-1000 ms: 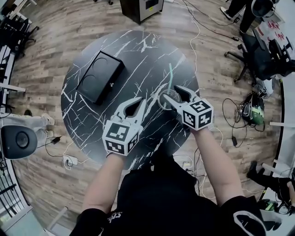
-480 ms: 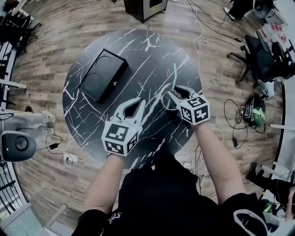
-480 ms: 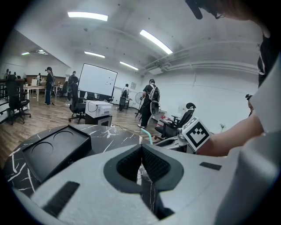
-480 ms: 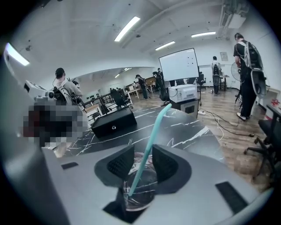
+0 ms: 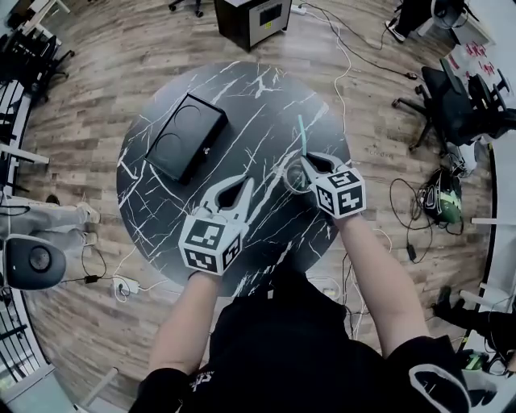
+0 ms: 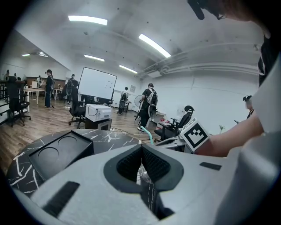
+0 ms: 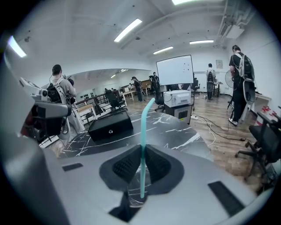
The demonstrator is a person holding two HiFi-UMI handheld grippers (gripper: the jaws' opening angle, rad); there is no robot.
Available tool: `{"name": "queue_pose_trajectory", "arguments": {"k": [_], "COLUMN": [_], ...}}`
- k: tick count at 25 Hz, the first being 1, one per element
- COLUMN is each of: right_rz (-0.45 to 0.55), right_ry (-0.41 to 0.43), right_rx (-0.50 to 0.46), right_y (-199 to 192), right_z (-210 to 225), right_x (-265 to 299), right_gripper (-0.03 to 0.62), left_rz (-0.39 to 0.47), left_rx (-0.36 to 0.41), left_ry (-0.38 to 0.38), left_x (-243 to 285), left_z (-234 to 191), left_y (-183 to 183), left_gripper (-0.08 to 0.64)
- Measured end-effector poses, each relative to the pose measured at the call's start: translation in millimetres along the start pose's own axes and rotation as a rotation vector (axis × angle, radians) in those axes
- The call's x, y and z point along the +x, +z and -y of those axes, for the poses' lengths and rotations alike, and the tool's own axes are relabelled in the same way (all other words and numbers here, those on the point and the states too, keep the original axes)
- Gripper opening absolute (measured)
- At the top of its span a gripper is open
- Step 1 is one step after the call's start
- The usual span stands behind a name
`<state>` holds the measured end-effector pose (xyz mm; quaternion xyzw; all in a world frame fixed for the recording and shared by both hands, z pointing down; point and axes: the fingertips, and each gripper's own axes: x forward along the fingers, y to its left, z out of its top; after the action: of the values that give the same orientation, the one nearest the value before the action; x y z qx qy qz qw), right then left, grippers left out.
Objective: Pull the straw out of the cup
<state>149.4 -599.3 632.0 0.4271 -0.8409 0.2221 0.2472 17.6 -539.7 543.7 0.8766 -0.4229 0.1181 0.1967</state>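
Note:
A clear plastic cup stands on the round black marble table with a teal straw leaning up out of it. My right gripper is over the cup's rim, and its jaws are closing with the pads pressed on the straw just above the cup. In the right gripper view the fingertips meet round the straw. My left gripper hovers left of the cup, shut and empty. From there the straw shows past the tips.
A black box with two round recesses lies on the table's left part. Office chairs, cables, a printer cabinet and people stand around the table on the wooden floor.
The right gripper's jaws went from wide open around the cup's rim to closed on the straw. The left gripper drifted slightly forward, still shut.

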Motion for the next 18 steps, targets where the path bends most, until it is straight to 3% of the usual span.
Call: {"name": "queue_pose_trajectory", "arguments": {"k": [11, 18], "right_rz": [0.179, 0.3], "right_ry": [-0.058, -0.124], "right_rx": [0.008, 0.029], "right_y": [62, 77], "right_z": [-46, -67], "right_x": [-88, -172], "right_gripper": [0.038, 0.037], "left_rz": [0.103, 0.143], "left_rx": [0.053, 0.123], "left_ry": [-0.043, -0.111], "left_x": [-56, -87], "left_z": [22, 48], "left_y": [42, 61], "left_gripper": [0.011, 0.011]}}
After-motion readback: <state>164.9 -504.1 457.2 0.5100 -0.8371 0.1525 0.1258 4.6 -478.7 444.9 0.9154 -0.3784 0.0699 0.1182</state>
